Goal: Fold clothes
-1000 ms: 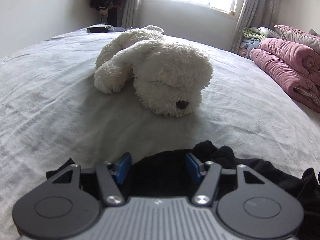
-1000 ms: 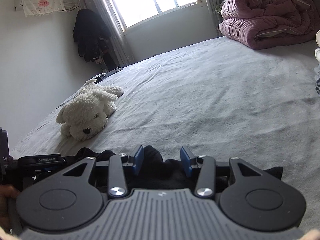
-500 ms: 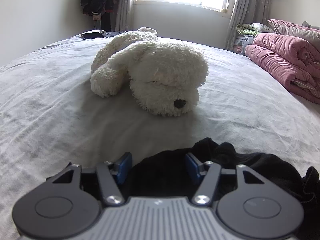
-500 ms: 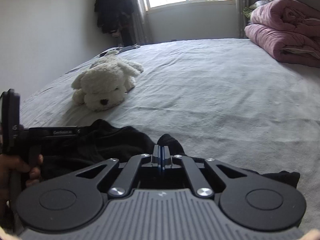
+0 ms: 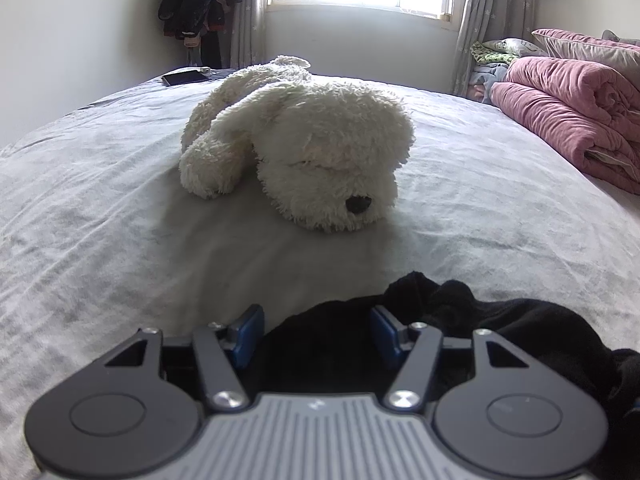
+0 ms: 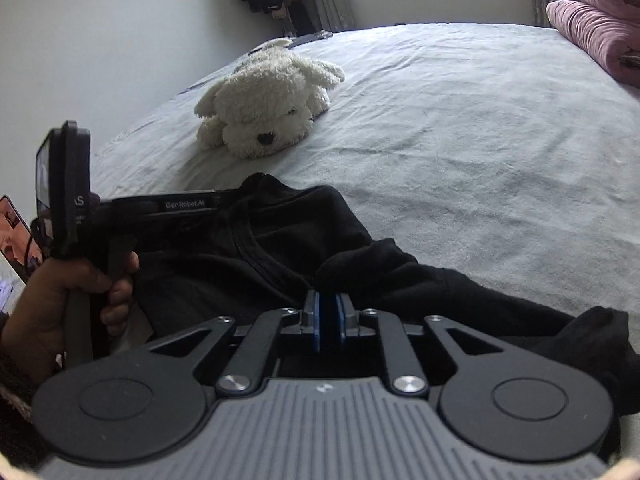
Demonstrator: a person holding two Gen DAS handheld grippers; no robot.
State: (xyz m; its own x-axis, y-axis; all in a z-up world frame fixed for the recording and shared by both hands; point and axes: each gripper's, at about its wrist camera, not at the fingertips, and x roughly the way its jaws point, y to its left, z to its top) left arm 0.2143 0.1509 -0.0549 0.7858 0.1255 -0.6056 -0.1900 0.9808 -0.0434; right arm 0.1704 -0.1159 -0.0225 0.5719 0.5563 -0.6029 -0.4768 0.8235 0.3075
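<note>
The crumpled black cotton garment [image 6: 280,248] lies on the grey-sheeted bed [image 6: 460,140], on the near side of the white plush toy dog [image 6: 268,108] and apart from it, with a strip of bare sheet between. Its ribbed neckline faces up, and one dark fold runs out to the right, away from the dog, ending at a ragged edge near the bed's near border.

The right hand-held gripper [image 6: 328,320] sits low over the garment's near edge; its blue pads stand narrowly apart with black cloth between them, and the jaws are opening. The left hand-held gripper [image 5: 316,332] stands half open over the garment's edge nearest the dog, cloth lying between the blue pads but not pressed by them. A person's hand [image 6: 68,296] grasps that tool's handle, on the dog's left.

To the right of the dog the sheet is bare all the way to the rolled pink quilt [image 5: 572,116] at the far edge. Behind the dog, a dark tablet [image 5: 184,77] lies at the bed's far corner, below dark clothes hanging by the curtain.
</note>
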